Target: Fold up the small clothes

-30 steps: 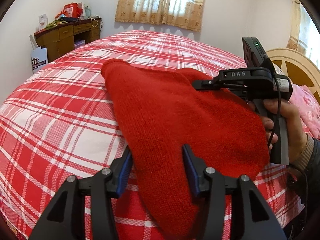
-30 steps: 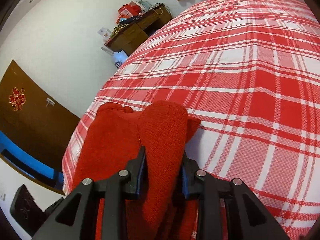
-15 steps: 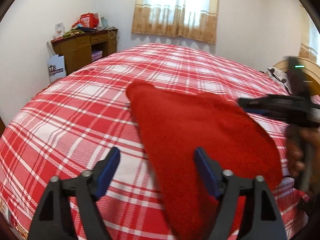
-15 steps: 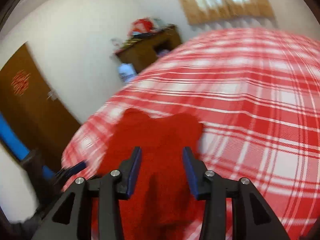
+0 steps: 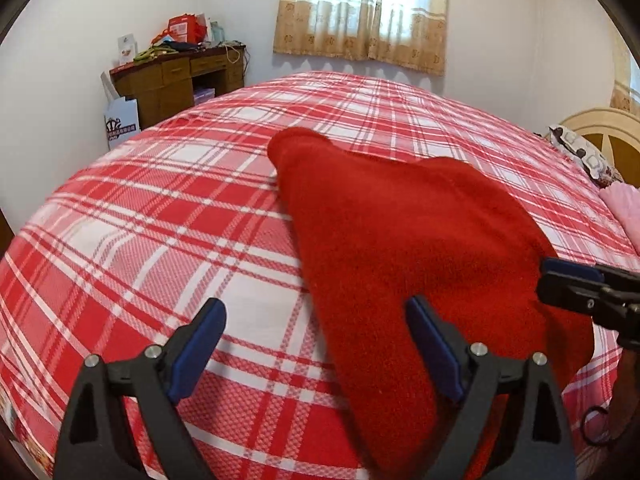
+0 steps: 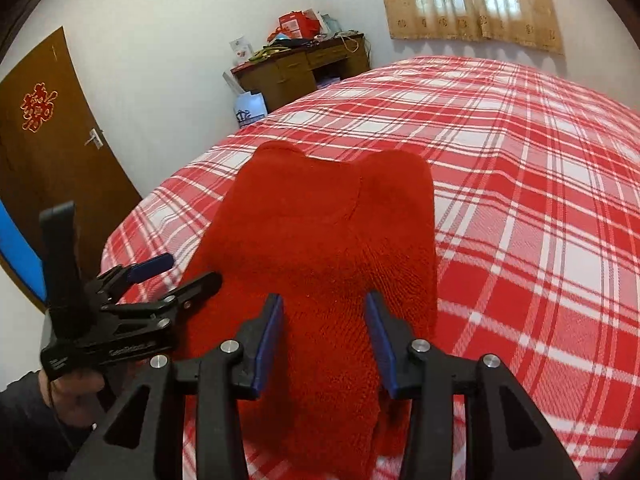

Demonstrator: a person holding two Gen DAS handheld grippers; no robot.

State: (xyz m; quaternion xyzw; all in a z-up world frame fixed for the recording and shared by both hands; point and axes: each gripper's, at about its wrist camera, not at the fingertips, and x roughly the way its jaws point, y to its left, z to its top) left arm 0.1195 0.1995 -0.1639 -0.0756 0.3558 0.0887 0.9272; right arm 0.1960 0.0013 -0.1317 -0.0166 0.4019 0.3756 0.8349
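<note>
Two grippers hover at the red cloth's (image 5: 400, 240) near edge: left gripper (image 5: 316, 344) opening wide, right gripper (image 6: 325, 340) open, gripping nothing, lots of bare bed (image 5: 160, 220) around.

Both grippers have released the red knit garment (image 5: 400, 240); left gripper (image 5: 316, 344) jaws opening, right gripper (image 6: 324, 336) withdrawn.

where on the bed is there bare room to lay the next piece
Bare plaid bedspread lies between the red knit garment and the desk-side edge, and beyond it toward the curtain. It is crowded near the pillows and where the left gripper and right gripper work.
</note>
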